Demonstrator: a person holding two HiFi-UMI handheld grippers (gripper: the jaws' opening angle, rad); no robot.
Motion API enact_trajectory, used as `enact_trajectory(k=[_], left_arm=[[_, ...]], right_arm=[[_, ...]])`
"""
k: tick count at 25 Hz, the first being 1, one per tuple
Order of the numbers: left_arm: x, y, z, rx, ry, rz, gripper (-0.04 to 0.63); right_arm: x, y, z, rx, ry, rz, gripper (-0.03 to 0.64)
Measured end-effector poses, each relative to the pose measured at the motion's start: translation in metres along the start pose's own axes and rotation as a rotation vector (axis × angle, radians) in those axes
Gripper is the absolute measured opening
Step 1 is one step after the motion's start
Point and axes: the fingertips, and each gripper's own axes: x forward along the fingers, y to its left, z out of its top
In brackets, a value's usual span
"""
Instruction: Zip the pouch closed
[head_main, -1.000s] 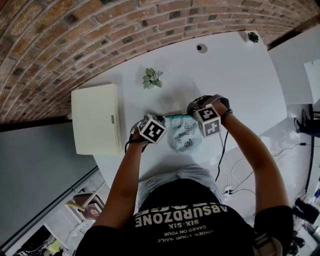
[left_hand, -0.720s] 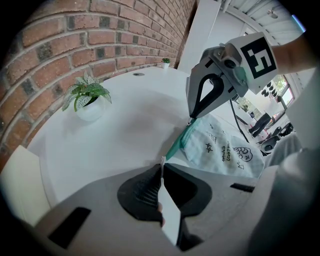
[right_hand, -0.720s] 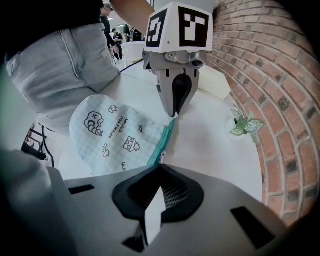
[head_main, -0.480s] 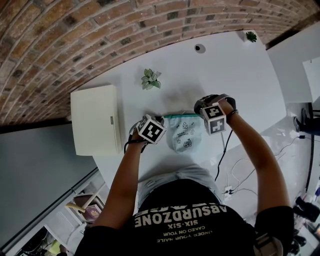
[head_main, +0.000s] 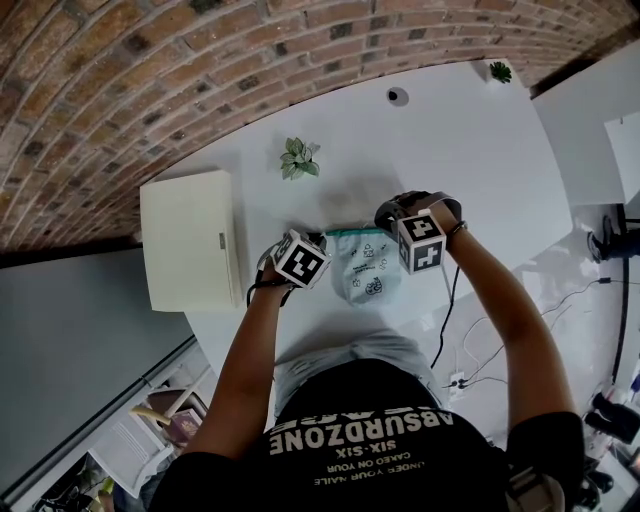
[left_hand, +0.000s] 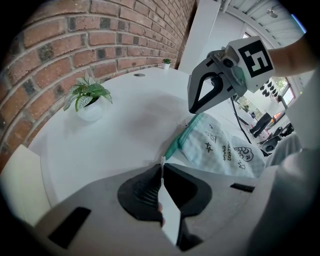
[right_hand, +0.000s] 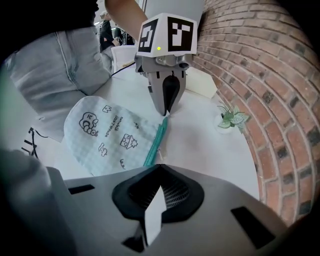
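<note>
The pouch (head_main: 365, 268) lies flat on the white table (head_main: 470, 140) between the two grippers, its teal zipper (right_hand: 155, 142) along the far edge. The left gripper (left_hand: 161, 172) has its jaws almost together, pinching a thin white tab at the pouch's left end. The right gripper (right_hand: 159, 172) has its jaws pressed fully together at the zipper's other end, perhaps nipping the pull, which is too small to make out.

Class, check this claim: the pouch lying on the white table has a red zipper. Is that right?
No. The zipper is teal, not red, as the right gripper view shows. The pouch does lie on the white table.
</note>
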Motion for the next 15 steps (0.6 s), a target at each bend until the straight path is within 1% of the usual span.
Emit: enact_trajectory(k=[2, 4, 5, 9, 15], left_arm=[[0.000, 0.000, 0.001, 0.001, -0.001, 0.000, 0.021], [0.000, 0.000, 0.001, 0.001, -0.002, 0.001, 0.021], [-0.001, 0.000, 0.001, 0.001, -0.003, 0.001, 0.021], [-0.001, 0.000, 0.001, -0.001, -0.006, -0.004, 0.021], [-0.001, 0.001, 0.001, 0.004, -0.004, -0.010, 0.021]], right_arm=[[0.004, -0.002, 0.006, 0.009, -0.006, 0.010, -0.002], [0.008, -0.002, 0.008, 0.000, 0.002, 0.030, 0.046], [0.010, -0.002, 0.009, -0.011, 0.008, 0.035, 0.052], [0.014, -0.005, 0.011, -0.044, 0.018, 0.048, 0.052], [0.022, 0.000, 0.013, -0.066, 0.034, 0.107, 0.052]])
